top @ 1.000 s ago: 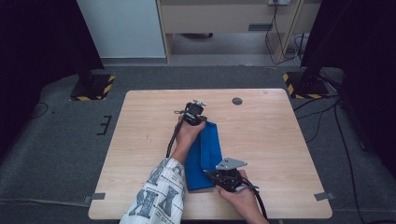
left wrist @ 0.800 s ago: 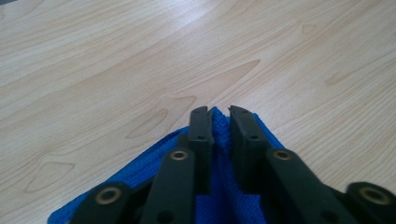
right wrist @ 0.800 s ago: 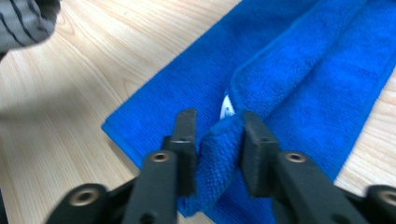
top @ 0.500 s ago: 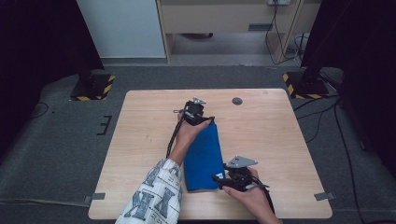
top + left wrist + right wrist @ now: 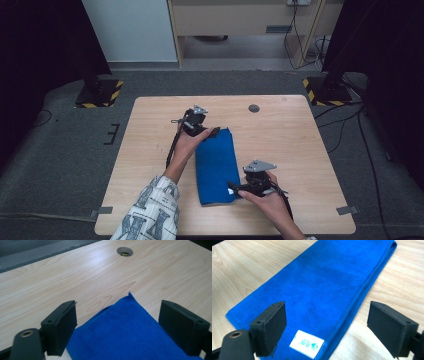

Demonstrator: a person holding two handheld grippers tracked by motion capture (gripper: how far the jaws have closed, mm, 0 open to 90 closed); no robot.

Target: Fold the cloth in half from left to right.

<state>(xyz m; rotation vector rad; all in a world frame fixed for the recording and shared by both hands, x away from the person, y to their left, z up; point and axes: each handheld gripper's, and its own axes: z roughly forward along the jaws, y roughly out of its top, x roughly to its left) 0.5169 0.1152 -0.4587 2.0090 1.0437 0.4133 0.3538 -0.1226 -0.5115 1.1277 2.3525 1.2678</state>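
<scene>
A folded blue cloth point(image 5: 216, 167) lies flat as a long strip on the wooden table point(image 5: 300, 145). My left gripper point(image 5: 214, 132) hovers at the cloth's far left corner; its jaws have just been opening and stand wide above the blue cloth point(image 5: 125, 332), pressing nothing. My right gripper point(image 5: 234, 189) sits at the cloth's near right corner, its jaws likewise just opened, wide apart over the blue cloth point(image 5: 324, 290). A white label point(image 5: 306, 343) shows on the cloth's near end.
A round cable hole point(image 5: 254, 108) lies in the table near its far edge, also seen as the cable hole point(image 5: 124, 251). Dark floor surrounds the table; stands with striped bases point(image 5: 100, 92) flank the far corners.
Both grippers let go of the cloth and opened. The cloth now lies flat. The left gripper lifted slightly off the far corner; the right drew back toward the near right.
</scene>
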